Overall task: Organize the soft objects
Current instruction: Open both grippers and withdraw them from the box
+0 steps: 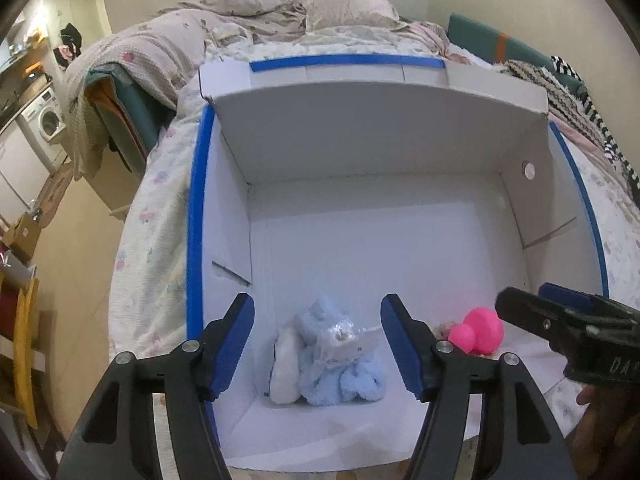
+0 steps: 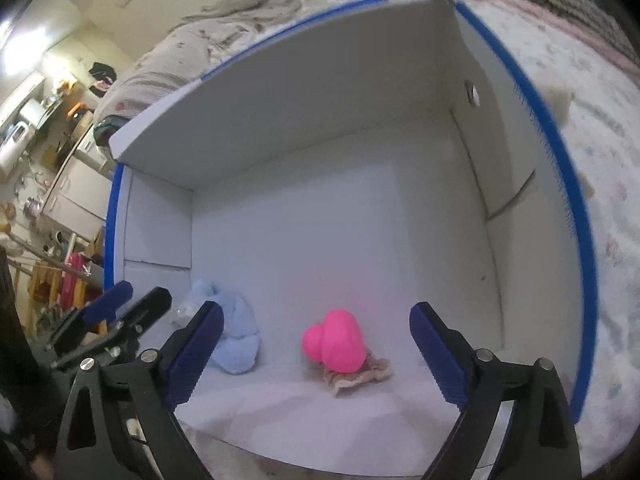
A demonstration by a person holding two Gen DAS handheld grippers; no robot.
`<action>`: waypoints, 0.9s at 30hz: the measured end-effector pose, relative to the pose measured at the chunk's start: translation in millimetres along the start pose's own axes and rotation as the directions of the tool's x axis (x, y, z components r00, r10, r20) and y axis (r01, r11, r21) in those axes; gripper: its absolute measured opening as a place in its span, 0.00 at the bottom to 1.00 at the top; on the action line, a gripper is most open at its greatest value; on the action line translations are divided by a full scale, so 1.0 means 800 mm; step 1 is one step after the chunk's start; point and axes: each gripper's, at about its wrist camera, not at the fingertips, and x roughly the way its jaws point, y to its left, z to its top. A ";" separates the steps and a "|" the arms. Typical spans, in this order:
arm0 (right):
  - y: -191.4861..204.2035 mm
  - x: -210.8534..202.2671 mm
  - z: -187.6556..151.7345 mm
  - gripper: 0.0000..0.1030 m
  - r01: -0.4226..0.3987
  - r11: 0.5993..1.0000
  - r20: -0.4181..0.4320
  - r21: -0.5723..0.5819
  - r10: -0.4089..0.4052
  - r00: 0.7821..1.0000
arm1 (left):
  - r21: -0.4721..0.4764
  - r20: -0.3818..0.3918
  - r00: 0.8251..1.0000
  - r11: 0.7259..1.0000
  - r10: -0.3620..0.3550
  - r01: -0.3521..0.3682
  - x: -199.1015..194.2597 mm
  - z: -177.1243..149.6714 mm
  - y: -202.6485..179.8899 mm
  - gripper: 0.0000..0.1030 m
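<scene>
**Hovering over the box, both jaws apart**

Resting on the floor of a white cardboard box [image 1: 360, 136] with blue-taped edges are two soft toys. The light blue plush toy [image 1: 332, 364], with a crinkly clear tag on top, sits near the box's left wall; the bright pink toy [image 2: 336, 340] lies to its right on a small beige cloth [image 2: 356, 376], the two toys apart from each other.

The left hand-held gripper [image 1: 318, 344] hangs above the blue plush with its blue pads spread either side, gripping nothing. The right hand-held gripper [image 2: 316, 356] stands wide over the pink toy, its pads clear of it and empty.

The box stands on a bed [image 1: 160, 200] covered by a pale flowered sheet, with rumpled bedding [image 1: 248, 16] behind it.
</scene>
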 end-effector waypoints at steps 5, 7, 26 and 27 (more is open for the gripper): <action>-0.006 -0.006 -0.006 0.97 -0.007 1.000 0.028 0.012 0.007 1.000 | -0.011 0.031 0.998 0.998 0.062 -0.062 -0.010 0.006 0.005 0.61; -0.006 -0.009 -0.010 0.97 -0.013 1.000 0.039 0.023 0.012 0.999 | -0.033 0.053 0.993 0.994 0.101 -0.099 -0.018 0.008 0.012 0.61; 0.003 -0.083 -0.067 0.97 -0.009 1.000 0.126 -0.001 0.009 0.992 | -0.141 0.132 0.991 0.989 -0.033 0.052 -0.102 -0.049 0.068 0.71; 0.002 -0.086 -0.072 0.97 -0.013 1.000 0.128 0.000 0.012 0.992 | -0.148 0.126 0.991 0.987 -0.037 0.055 -0.104 -0.054 0.069 0.71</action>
